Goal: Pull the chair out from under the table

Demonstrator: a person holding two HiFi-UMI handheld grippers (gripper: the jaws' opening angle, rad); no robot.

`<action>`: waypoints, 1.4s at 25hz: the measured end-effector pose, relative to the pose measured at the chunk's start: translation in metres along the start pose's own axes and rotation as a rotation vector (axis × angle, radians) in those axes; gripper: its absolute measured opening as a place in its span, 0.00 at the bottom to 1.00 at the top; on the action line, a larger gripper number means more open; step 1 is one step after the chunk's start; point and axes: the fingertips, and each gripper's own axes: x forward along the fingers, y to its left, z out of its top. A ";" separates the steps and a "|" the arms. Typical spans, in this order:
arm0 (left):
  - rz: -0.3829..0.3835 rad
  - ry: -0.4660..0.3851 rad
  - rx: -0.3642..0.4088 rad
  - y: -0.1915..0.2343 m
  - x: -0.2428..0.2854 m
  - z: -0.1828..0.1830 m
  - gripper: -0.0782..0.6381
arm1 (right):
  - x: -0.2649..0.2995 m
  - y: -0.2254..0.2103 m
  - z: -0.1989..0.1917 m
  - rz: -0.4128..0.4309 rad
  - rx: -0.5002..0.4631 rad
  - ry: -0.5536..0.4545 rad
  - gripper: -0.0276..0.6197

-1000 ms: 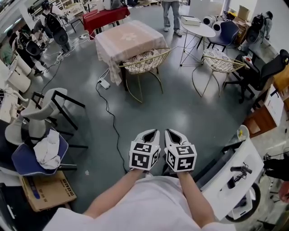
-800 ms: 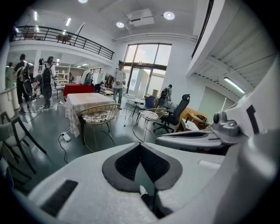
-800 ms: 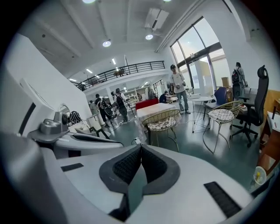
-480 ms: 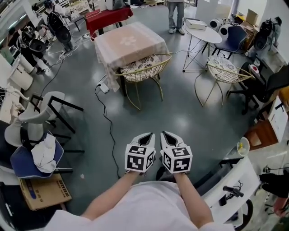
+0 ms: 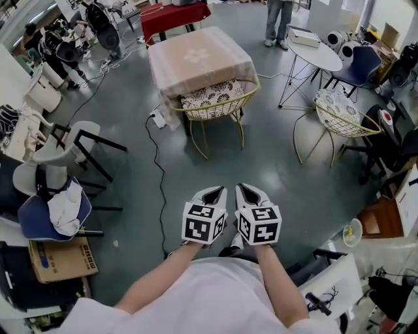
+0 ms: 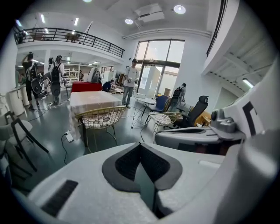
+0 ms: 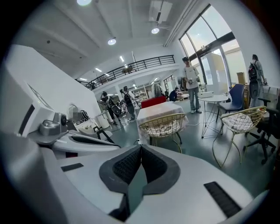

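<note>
A gold wire chair (image 5: 212,101) with a patterned cushion stands tucked against the near side of a square table (image 5: 199,55) draped in a pale cloth. The same chair (image 6: 98,119) shows ahead in the left gripper view and the chair (image 7: 162,126) in the right gripper view. Both grippers are held side by side in front of my body, well short of the chair. My left gripper (image 5: 221,191) is shut with nothing in it. My right gripper (image 5: 241,189) is shut and empty too.
A black cable (image 5: 159,171) runs across the grey floor from a power strip (image 5: 157,118) by the table. A second wire chair (image 5: 339,111) and a round white table (image 5: 315,49) stand right. White chairs (image 5: 59,150) and a cardboard box (image 5: 60,259) sit left. A person (image 5: 279,19) stands beyond.
Both grippers and my view have travelled forward across the floor, side by side; the table and wire chair now sit closer. The jaws stayed shut.
</note>
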 end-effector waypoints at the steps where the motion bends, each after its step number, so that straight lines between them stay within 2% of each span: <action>1: 0.013 0.001 -0.002 0.001 0.005 0.004 0.12 | 0.004 -0.005 0.002 0.013 0.001 0.003 0.05; 8: 0.079 0.007 -0.003 0.002 0.034 0.027 0.12 | 0.023 -0.034 0.018 0.084 0.001 0.004 0.05; 14: 0.099 0.004 -0.016 0.008 0.059 0.041 0.12 | 0.041 -0.056 0.022 0.097 0.004 0.021 0.05; 22: 0.090 0.000 -0.048 0.031 0.097 0.061 0.12 | 0.080 -0.077 0.035 0.096 -0.020 0.055 0.05; 30: 0.051 -0.001 -0.063 0.085 0.138 0.101 0.12 | 0.147 -0.088 0.070 0.060 -0.050 0.091 0.05; 35: 0.014 0.000 -0.056 0.119 0.162 0.131 0.12 | 0.187 -0.088 0.093 0.054 -0.108 0.121 0.05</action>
